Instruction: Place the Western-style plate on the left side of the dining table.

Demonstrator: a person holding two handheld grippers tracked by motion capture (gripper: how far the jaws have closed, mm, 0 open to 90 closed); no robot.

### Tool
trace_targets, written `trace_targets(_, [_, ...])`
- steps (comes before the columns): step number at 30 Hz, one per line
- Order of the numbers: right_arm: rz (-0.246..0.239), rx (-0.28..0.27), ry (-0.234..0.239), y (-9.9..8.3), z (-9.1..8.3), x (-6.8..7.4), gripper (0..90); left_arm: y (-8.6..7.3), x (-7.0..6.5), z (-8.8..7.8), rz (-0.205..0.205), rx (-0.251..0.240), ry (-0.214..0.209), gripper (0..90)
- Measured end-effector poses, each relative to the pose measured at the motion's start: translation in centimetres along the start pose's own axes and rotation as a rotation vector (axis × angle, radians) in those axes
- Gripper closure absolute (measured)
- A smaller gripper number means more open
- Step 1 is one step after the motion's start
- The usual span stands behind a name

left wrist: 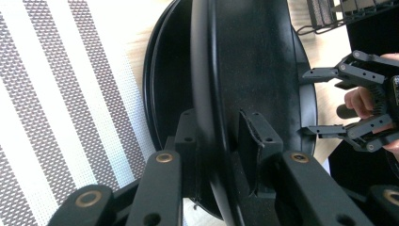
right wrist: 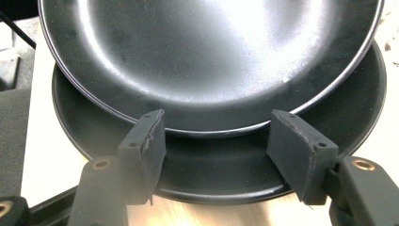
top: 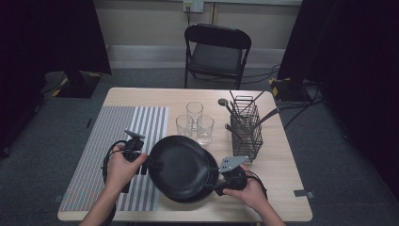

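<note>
Two black plates lie stacked near the table's front edge. The upper plate [top: 181,165] [right wrist: 207,61] sits shifted left and away from the lower plate [top: 189,200] [right wrist: 216,174]. My left gripper [top: 149,164] [left wrist: 221,141] is shut on the upper plate's [left wrist: 259,70] left rim, one pad on each face. The lower plate [left wrist: 164,84] shows beneath it. My right gripper [top: 215,183] [right wrist: 216,146] stands open at the plates' right side, its pads spread wide and touching neither plate. From the left gripper view, the right gripper [left wrist: 308,101] shows across the plate, held in a hand.
Three clear glasses [top: 195,123] stand behind the plates. A black wire basket [top: 247,134] with several utensils is at the right. A grey-and-white striped placemat [top: 117,136] covers the table's [top: 277,193] left half. A folding chair [top: 217,52] stands beyond the far edge.
</note>
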State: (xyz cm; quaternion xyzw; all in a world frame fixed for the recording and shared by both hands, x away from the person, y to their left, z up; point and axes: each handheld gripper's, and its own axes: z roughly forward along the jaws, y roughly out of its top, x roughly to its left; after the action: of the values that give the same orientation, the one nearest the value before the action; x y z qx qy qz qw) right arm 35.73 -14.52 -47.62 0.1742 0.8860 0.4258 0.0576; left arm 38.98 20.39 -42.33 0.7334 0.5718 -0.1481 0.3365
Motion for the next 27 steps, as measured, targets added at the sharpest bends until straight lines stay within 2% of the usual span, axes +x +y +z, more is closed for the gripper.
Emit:
trace_targets(1, [-0.002, 0.002, -0.003, 0.0, 0.0, 0.1, 37.0, 0.0, 0.0, 0.0, 0.000, 0.000, 0.000, 71.1])
trace_targets(2, [-0.002, 0.002, -0.003, 0.0, 0.0, 0.1, 37.0, 0.0, -0.1, 0.0, -0.023, -0.003, 0.000, 71.1])
trace_targets(8, [-0.017, 0.010, -0.017, 0.0, 0.0, 0.3, 36.0, 0.4, -0.1, -0.2, -0.042, 0.019, -0.019, 73.5])
trace_targets(9, [-0.017, 0.009, -0.022, 0.0, 0.1, 0.3, 34.3, 0.4, 0.1, -0.3, -0.053, 0.013, -0.031, 74.1])
trace_targets(11, [-0.024, 0.014, -0.030, 0.2, 0.2, 0.4, 30.9, 0.5, 0.5, -0.5, -0.084, -0.007, -0.091, 77.1])
trace_targets(12, [-0.026, 0.017, -0.033, 0.2, 0.2, 0.4, 29.8, 0.6, 0.4, -0.5, -0.083, -0.006, -0.100, 77.8])
trace_targets(14, [-0.025, 0.017, -0.035, 0.2, 0.2, 0.4, 28.0, 0.6, 0.2, -0.5, -0.081, -0.004, -0.100, 78.1])
trace_targets(15, [-0.018, 0.017, -0.036, 0.3, 0.2, 0.4, 26.2, 0.7, 0.0, -0.5, -0.075, -0.004, -0.083, 78.2])
trace_targets(18, [-0.015, 0.017, -0.044, 0.4, 0.2, 0.5, 21.0, 0.9, -0.4, -0.4, -0.066, -0.002, -0.084, 78.5])
trace_targets(19, [-0.011, 0.014, -0.051, 0.5, 0.0, 0.7, 16.2, 1.1, -0.8, -0.4, -0.055, 0.009, -0.073, 78.7])
trace_targets(23, [-0.009, 0.000, -0.055, 0.4, -0.6, 0.8, 15.5, 1.6, -1.4, -0.5, -0.040, 0.022, -0.067, 78.7])
trace_targets(27, [0.005, -0.004, -0.076, 0.0, -2.0, 0.4, 14.7, 2.2, -2.4, -0.7, -0.017, 0.033, -0.023, 78.9])
